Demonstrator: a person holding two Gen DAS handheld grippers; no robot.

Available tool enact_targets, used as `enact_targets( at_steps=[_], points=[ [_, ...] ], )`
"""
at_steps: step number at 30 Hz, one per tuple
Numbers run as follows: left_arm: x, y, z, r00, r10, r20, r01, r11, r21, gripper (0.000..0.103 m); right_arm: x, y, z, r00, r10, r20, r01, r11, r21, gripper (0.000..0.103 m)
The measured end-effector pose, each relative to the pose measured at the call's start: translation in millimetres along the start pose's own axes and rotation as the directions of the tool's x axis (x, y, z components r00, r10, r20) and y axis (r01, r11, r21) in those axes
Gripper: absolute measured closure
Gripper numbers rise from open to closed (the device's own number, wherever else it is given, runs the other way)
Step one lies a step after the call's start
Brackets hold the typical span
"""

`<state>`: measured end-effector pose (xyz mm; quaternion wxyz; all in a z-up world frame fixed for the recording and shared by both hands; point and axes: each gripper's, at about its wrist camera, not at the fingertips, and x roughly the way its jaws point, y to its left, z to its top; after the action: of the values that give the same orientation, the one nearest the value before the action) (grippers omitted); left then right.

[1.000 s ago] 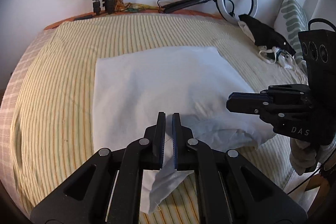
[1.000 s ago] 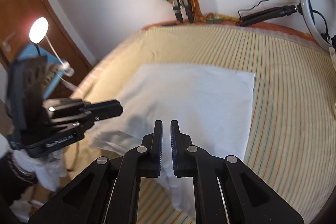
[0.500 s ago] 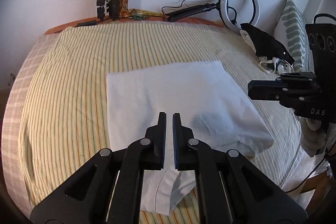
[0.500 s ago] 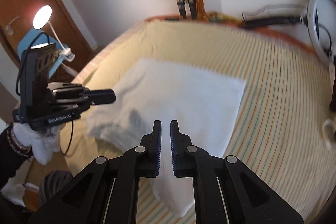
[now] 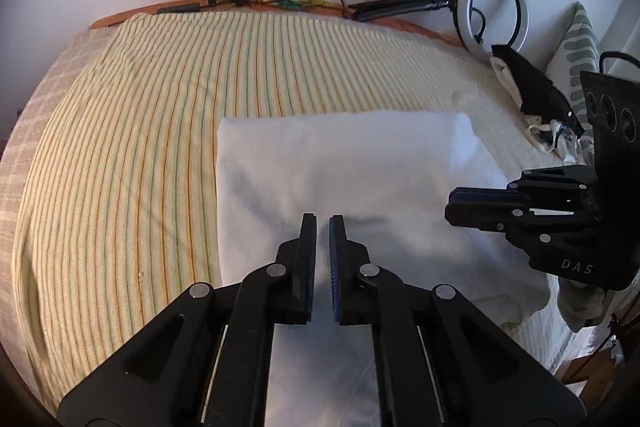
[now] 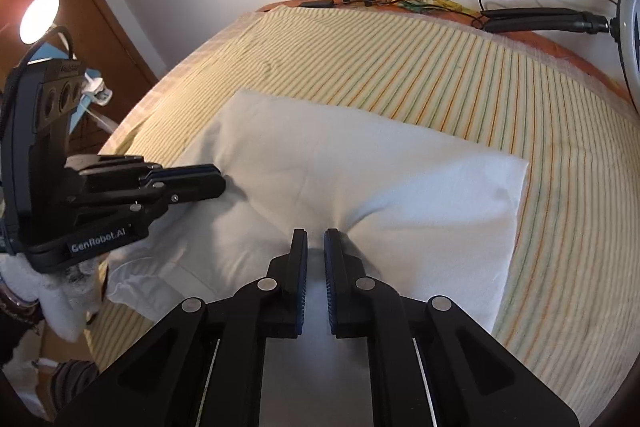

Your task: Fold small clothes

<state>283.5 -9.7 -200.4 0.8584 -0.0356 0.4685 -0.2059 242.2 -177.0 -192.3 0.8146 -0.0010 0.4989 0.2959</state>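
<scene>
- While the white garment (image 6: 360, 179) lies partly folded on the striped bed (image 5: 140, 147), the right claw (image 6: 315, 237) pinches a fold, cloth puckering at its tips.
- Left claw (image 5: 323, 223) is clenched; whether on cloth, I cannot tell.
- Next, probably: carry the fold across and flatten it.

Two matte black handheld tools, blue-padded and branded

The left tool (image 5: 323, 223) is showing silver rivets along black linkage arms and ribbed blue pads; from the right wrist, white "GenRobot.AI" lettering and three round ports are showing. The right tool (image 6: 316, 237) is wearing "DAS" lettering, and a white fuzzy glove (image 6: 60, 303) is covering the left hand.
</scene>
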Motion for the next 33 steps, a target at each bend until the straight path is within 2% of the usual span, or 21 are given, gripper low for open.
enact_targets(
  at_steps=[2, 5, 8, 10, 12, 14, 15, 17, 18, 22, 24, 26, 28, 30, 33],
  points=[
    [-10, -3, 14, 0.999, -0.014, 0.030, 0.014, 1.000, 0.001, 0.099, -15, 1, 8, 0.999, 0.016, 0.041, -0.015, 1.000, -0.013, 0.096],
    [-9, -11, 37, 0.998, -0.031, 0.046, 0.031, 1.000, 0.004, 0.099, -21, -8, 25, 0.996, -0.019, 0.082, 0.018, 1.000, 0.007, 0.087],
    [8, -24, 53, 0.999, -0.028, 0.039, 0.027, 0.999, 0.042, 0.099, -11, -26, 38, 0.997, -0.006, 0.079, 0.001, 0.998, 0.065, 0.087],
    [27, -28, 60, 0.999, -0.029, 0.019, 0.028, 0.999, 0.047, 0.099, 2, -33, 42, 0.998, -0.021, 0.067, 0.016, 0.997, 0.076, 0.087],
    [44, -26, 62, 1.000, 0.005, 0.008, -0.005, 0.998, 0.055, 0.099, 18, -41, 41, 0.998, -0.044, 0.041, 0.041, 0.996, 0.079, 0.087],
    [60, -16, 60, 0.999, 0.043, -0.005, -0.043, 0.998, 0.042, 0.099, 30, -47, 38, 0.997, -0.069, 0.021, 0.067, 0.995, 0.080, 0.087],
    [65, -9, 58, 0.999, 0.048, -0.014, -0.047, 0.999, 0.026, 0.095, 33, -52, 37, 0.997, -0.074, 0.017, 0.073, 0.994, 0.083, 0.087],
    [66, 8, 56, 1.000, 0.002, 0.000, -0.002, 0.999, -0.037, 0.087, 32, -66, 35, 0.998, -0.050, 0.035, 0.046, 0.993, 0.111, 0.087],
    [65, 15, 57, 1.000, -0.009, 0.001, 0.009, 0.998, -0.061, 0.087, 29, -73, 34, 0.998, -0.046, 0.041, 0.040, 0.991, 0.131, 0.088],
    [55, 33, 57, 0.998, 0.058, 0.020, -0.056, 0.995, -0.084, 0.087, 21, -91, 30, 0.997, -0.056, 0.047, 0.047, 0.985, 0.167, 0.088],
    [42, 40, 55, 0.995, 0.094, 0.039, -0.090, 0.992, -0.086, 0.087, 15, -88, 29, 0.992, -0.118, 0.038, 0.111, 0.983, 0.148, 0.088],
    [26, 43, 50, 0.994, 0.089, 0.058, -0.083, 0.992, -0.097, 0.087, 6, -85, 28, 0.983, -0.180, 0.042, 0.172, 0.973, 0.151, 0.087],
    [9, 41, 41, 0.996, 0.047, 0.073, -0.040, 0.995, -0.094, 0.087, -10, -80, 24, 0.989, -0.128, 0.073, 0.114, 0.979, 0.171, 0.086],
    [-4, 31, 28, 0.996, 0.038, 0.076, -0.035, 0.999, -0.041, 0.087, -25, -67, 17, 0.993, -0.071, 0.090, 0.058, 0.988, 0.140, 0.086],
    [-14, 16, 1, 0.999, 0.022, 0.042, -0.023, 0.999, 0.027, 0.087, -37, -46, 0, 0.997, -0.036, 0.074, 0.030, 0.997, 0.076, 0.086]
  ],
)
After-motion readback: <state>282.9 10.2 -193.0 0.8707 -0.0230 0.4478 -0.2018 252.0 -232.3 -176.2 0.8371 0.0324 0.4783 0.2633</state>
